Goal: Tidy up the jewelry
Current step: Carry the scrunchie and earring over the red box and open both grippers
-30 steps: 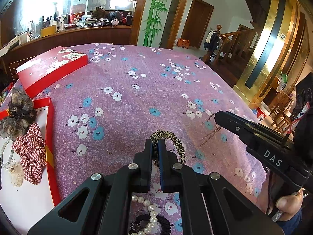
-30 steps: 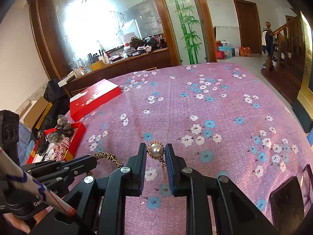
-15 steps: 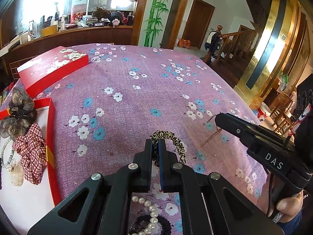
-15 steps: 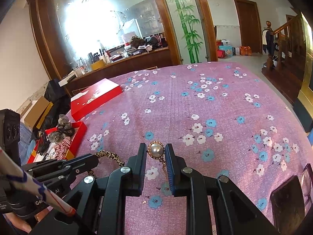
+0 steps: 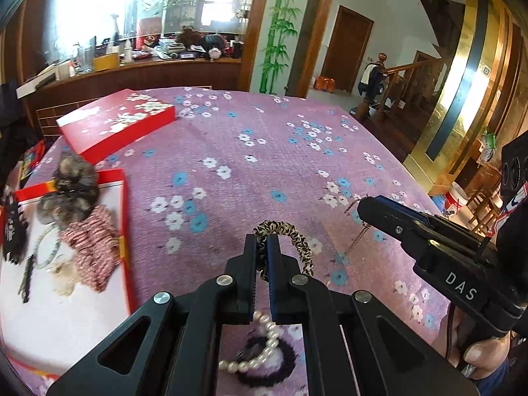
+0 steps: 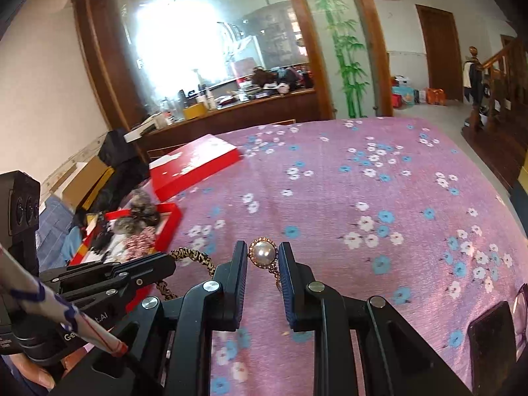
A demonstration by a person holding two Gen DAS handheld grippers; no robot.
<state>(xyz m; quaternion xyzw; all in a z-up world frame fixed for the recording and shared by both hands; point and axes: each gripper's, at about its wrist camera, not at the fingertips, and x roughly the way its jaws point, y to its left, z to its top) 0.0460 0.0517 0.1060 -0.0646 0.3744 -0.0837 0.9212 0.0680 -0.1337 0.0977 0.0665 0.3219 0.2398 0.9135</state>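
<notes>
Item one: our left gripper (image 5: 261, 242), jaws clenched on a leopard-print scrunchie (image 5: 290, 234), whose free loop arches out to the right of the fingertips, above the cloth (image 5: 250, 165).

Item two: our right gripper (image 6: 263, 252), jaws grasping a pearl pendant (image 6: 262, 252) with a gold rim; its chain (image 6: 275, 272) trails down beside the right finger. In the left view the chain (image 5: 358, 234) hangs from that gripper's tip.

Item three: on the cloth under our left gripper, a pearl strand (image 5: 260, 346) lying over a dark hair tie (image 5: 280, 363).

Item four: an open red box (image 5: 125, 217) at left, holding a plaid scrunchie (image 5: 92, 247), grey fuzzy scrunchies (image 5: 71, 191), a bead ring (image 5: 48, 247) and other small pieces we cannot make out.

Item five: the box's red lid (image 5: 115, 122), flower-printed, lying farther back, apart from the box.
</notes>
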